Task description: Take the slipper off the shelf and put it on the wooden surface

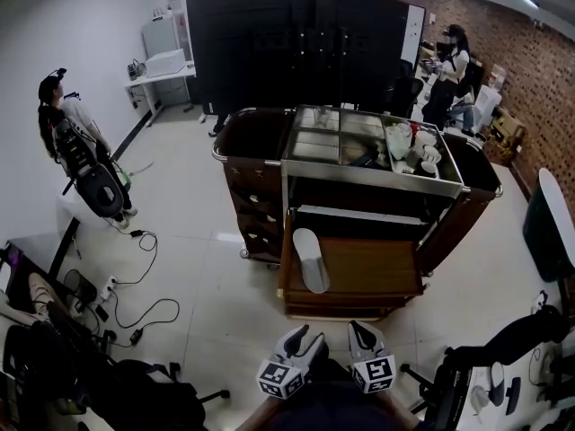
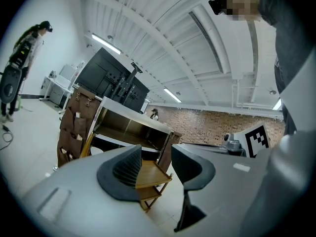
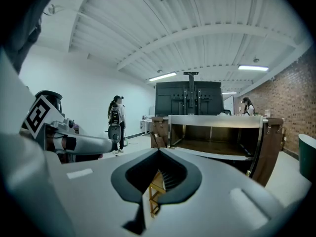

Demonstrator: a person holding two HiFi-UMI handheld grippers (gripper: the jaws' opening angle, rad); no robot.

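Observation:
A white slipper lies flat on the left part of the low wooden surface, in front of the housekeeping cart. Both grippers hang low near my body, well short of the wooden stand. My left gripper is open and holds nothing; the wooden stand shows through the gap between its jaws. My right gripper is shut with its tips touching and nothing in it; a sliver of the stand shows through the hollow below the tips.
A person stands at the far left and another at the back right. Cables trail over the floor on the left. A tall black panel stands behind the cart. Chairs and gear crowd the lower left and right corners.

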